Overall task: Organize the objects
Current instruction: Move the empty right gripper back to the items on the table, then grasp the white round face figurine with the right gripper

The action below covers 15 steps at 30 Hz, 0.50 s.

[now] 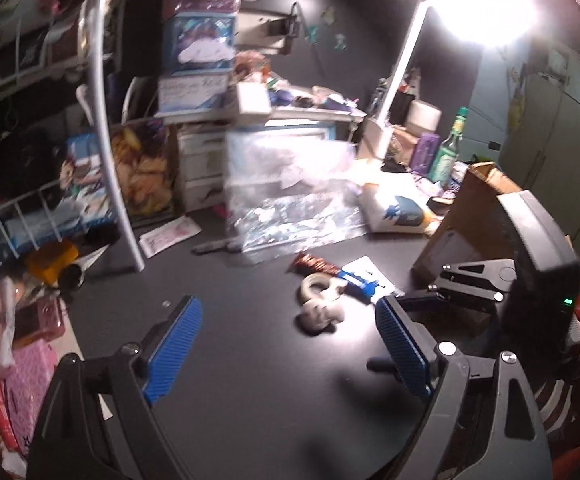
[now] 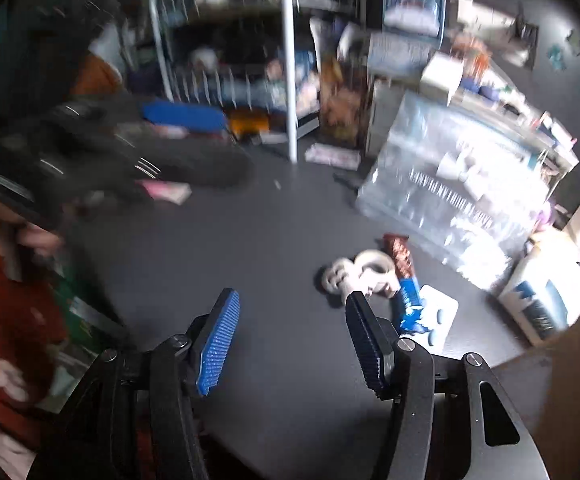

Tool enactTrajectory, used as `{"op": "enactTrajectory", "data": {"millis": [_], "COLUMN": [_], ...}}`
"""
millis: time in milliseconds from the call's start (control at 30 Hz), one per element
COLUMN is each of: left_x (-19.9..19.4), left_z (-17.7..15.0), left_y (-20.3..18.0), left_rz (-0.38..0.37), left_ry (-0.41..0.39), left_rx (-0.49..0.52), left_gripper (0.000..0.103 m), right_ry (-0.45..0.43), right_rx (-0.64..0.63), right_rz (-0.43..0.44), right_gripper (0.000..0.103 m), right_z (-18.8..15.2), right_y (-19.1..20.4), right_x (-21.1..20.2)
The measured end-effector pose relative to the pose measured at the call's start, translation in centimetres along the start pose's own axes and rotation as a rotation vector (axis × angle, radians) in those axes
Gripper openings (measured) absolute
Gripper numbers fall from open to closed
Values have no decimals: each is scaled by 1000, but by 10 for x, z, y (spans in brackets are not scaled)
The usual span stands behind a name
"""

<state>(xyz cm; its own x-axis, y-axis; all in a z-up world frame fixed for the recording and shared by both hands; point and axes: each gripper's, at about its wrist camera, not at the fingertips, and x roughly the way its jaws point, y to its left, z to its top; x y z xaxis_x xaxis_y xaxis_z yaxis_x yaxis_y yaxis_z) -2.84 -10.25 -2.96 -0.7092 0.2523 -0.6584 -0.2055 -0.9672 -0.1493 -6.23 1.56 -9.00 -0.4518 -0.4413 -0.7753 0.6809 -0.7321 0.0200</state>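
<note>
Cluttered shelves, stacked boxes and a glaring lamp [image 1: 486, 4] ring a dark desk [image 1: 249, 360] whose middle is mostly bare, probably kept free as working room. Near its centre lies a small cluster awaiting sorting: two pale tape rolls [image 1: 322, 300] touching each other, one brown snack wrapper [image 1: 316, 265], one blue wrapper [image 1: 360, 282] and one white card [image 1: 370, 270]. One cardboard box [image 1: 478, 216] stands to the right. The left gripper [image 1: 285, 344] and right gripper [image 2: 294, 340] both hang spread and empty, just short of the cluster.
</note>
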Motion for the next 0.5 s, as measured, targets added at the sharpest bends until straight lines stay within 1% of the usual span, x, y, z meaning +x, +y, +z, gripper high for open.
{"op": "enactTrajectory", "data": {"millis": [100, 200, 267, 300, 333, 400, 500], "left_x": [9, 14, 17, 17, 17, 17, 17], "left_z": [-10, -17, -20, -21, -21, -20, -17], "left_y": [12, 19, 23, 24, 24, 25, 26], "left_rz": [10, 18, 19, 16, 11, 5, 9], "left_ry": [16, 18, 15, 12, 10, 6, 3], "left_rx": [-19, -41, -54, -58, -61, -67, -64], "left_gripper": [87, 87, 87, 87, 87, 87, 87], "right_ry": [28, 30, 28, 28, 27, 25, 6], "right_rx": [-9, -34, -37, -27, -12, 3, -10], "right_rz": [-48, -91, -105, -91, -65, -13, 45], "right_gripper": [52, 51, 50, 44, 42, 40, 40], "right_z": [-6, -6, -6, -6, -6, -6, -7], "right_y": [-10, -20, -24, -26, -28, -27, -21], "right_x": [35, 56, 65, 68, 71, 73, 70]}}
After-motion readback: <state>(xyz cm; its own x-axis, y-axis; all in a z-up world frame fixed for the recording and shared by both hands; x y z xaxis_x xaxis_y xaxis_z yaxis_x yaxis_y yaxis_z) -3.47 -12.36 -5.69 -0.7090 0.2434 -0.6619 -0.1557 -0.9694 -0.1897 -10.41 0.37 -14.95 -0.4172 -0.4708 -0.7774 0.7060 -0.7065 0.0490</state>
